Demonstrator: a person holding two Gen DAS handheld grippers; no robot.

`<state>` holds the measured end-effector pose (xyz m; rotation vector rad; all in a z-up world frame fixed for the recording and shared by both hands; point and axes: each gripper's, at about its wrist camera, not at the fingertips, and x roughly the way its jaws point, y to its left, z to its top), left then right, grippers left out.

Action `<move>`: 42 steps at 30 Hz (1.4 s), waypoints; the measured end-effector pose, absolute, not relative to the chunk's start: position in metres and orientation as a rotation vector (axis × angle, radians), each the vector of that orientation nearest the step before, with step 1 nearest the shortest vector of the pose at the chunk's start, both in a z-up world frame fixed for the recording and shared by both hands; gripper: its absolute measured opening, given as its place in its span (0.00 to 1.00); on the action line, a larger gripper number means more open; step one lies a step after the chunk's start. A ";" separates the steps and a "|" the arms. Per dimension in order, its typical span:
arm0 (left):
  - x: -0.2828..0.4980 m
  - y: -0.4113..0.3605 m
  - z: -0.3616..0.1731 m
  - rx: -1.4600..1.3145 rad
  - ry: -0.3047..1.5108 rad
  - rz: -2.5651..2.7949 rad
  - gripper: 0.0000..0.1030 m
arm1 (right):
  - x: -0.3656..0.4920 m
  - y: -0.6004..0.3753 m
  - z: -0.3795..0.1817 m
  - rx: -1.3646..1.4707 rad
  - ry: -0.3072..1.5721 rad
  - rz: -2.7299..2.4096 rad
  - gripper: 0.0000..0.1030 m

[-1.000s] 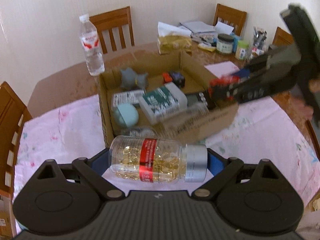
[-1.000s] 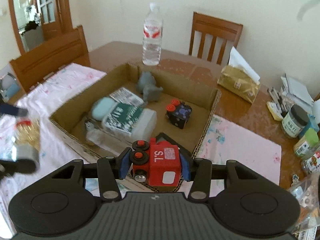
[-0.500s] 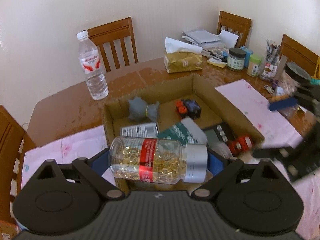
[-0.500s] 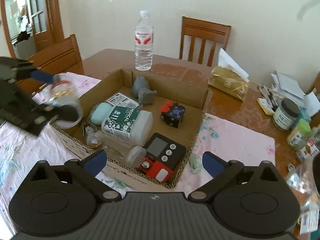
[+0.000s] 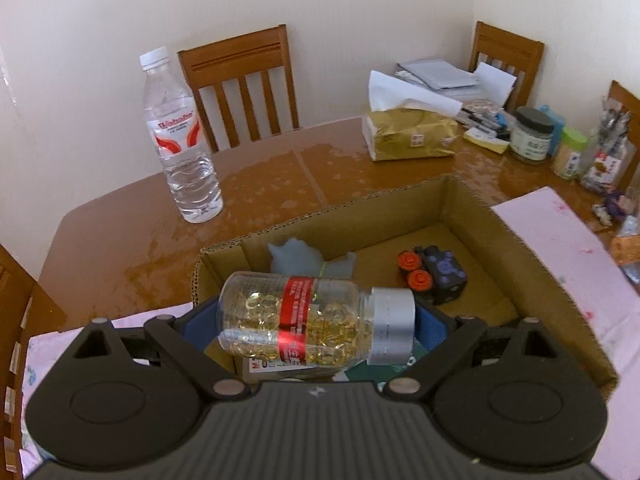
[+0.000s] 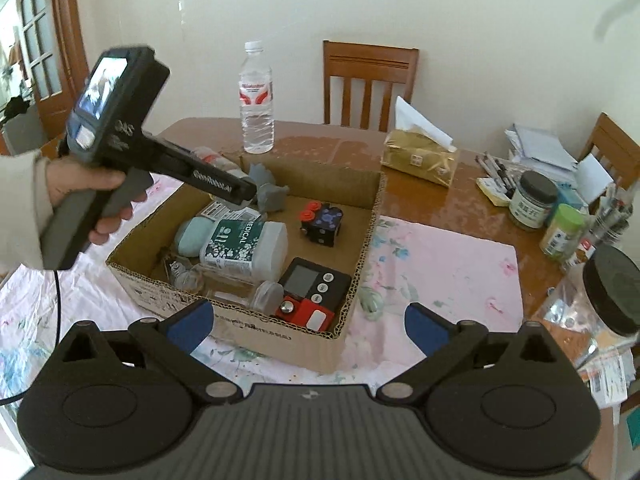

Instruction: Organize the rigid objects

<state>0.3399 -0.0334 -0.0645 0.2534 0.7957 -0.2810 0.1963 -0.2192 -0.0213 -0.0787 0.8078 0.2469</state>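
Note:
My left gripper (image 5: 316, 322) is shut on a clear pill bottle (image 5: 316, 320) of golden capsules with a red label and silver cap, held sideways over the near left part of the cardboard box (image 5: 520, 236). In the right wrist view the left gripper's body (image 6: 160, 160) reaches over the box's (image 6: 360, 240) far left corner. My right gripper (image 6: 306, 322) is open and empty, in front of the box's near wall. The red toy (image 6: 310, 314) lies in the box's near right corner beside a black timer (image 6: 316, 280).
The box also holds a grey figure (image 6: 270, 192), a black cube with orange knobs (image 6: 322, 220), a green-labelled tub (image 6: 244, 246) and a pale green case (image 6: 194, 236). A water bottle (image 6: 257, 98), tissue pack (image 6: 418, 156), jars (image 6: 532, 200) and chairs ring the table.
My right gripper opened, left the red toy in the box and drew back. My left gripper carried the pill bottle forward over the box.

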 end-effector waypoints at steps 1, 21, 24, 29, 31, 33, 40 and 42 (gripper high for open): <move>0.340 -0.033 -0.067 0.253 0.797 -0.277 0.93 | 0.196 -0.220 -0.020 -0.075 0.808 0.244 1.00; 0.234 -0.005 -0.002 0.159 0.749 -0.227 0.97 | 0.214 -0.194 -0.002 -0.040 0.928 0.077 1.00; 0.216 -0.001 0.006 0.100 0.810 -0.178 0.97 | 0.215 -0.192 0.002 -0.009 0.970 0.029 1.00; 0.198 0.002 0.015 0.079 0.862 -0.106 0.97 | 0.212 -0.184 0.013 -0.012 0.962 0.002 1.00; 0.193 0.003 0.017 0.081 0.857 -0.092 0.97 | 0.210 -0.181 0.017 -0.013 0.955 0.004 1.00; 0.188 0.003 0.020 0.088 0.849 -0.084 0.97 | 0.207 -0.179 0.020 -0.012 0.950 0.007 1.00; 0.181 0.001 0.026 0.094 0.849 -0.075 0.97 | 0.203 -0.177 0.023 0.004 0.949 0.005 1.00; 0.181 0.001 0.026 0.098 0.848 -0.072 0.97 | 0.202 -0.176 0.024 0.005 0.949 0.002 1.00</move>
